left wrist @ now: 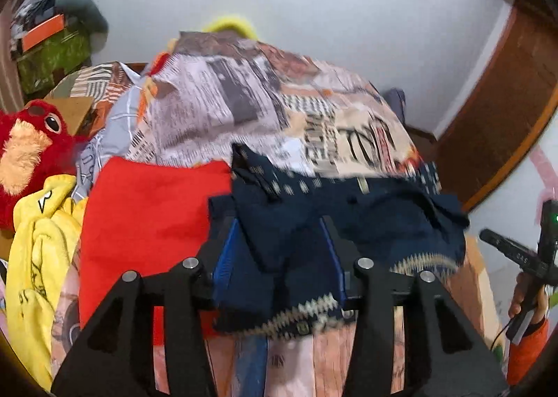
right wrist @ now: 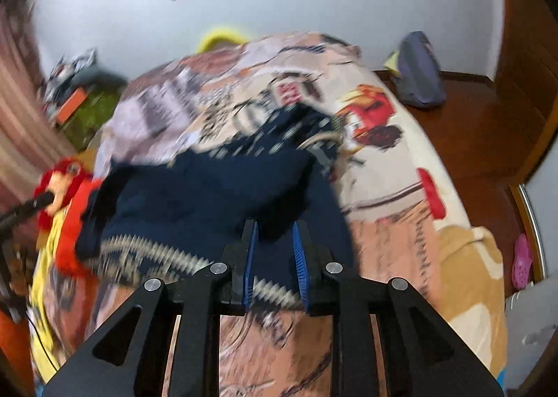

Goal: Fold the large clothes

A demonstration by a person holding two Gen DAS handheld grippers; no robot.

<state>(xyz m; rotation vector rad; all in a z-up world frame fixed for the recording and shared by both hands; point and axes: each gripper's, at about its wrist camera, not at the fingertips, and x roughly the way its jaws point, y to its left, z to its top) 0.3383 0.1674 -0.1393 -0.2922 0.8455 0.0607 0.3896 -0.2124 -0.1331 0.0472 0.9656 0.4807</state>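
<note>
A navy blue garment (left wrist: 348,219) with a cream zigzag hem lies bunched on the printed bedspread (left wrist: 244,104). My left gripper (left wrist: 279,240) has its blue-padded jaws spread wide, with a fold of the navy garment draped between them. In the right wrist view the same garment (right wrist: 209,194) is spread across the bed (right wrist: 390,159). My right gripper (right wrist: 275,240) holds its jaws a narrow gap apart, with the hem edge lying between them. The right gripper's handle (left wrist: 516,257) shows at the left view's right edge.
A red garment (left wrist: 146,222) and a yellow garment (left wrist: 38,257) lie left of the navy one. A red plush toy (left wrist: 24,152) sits at the far left. A grey bag (right wrist: 418,72) rests on the wooden floor right of the bed. Clutter is piled at the back left.
</note>
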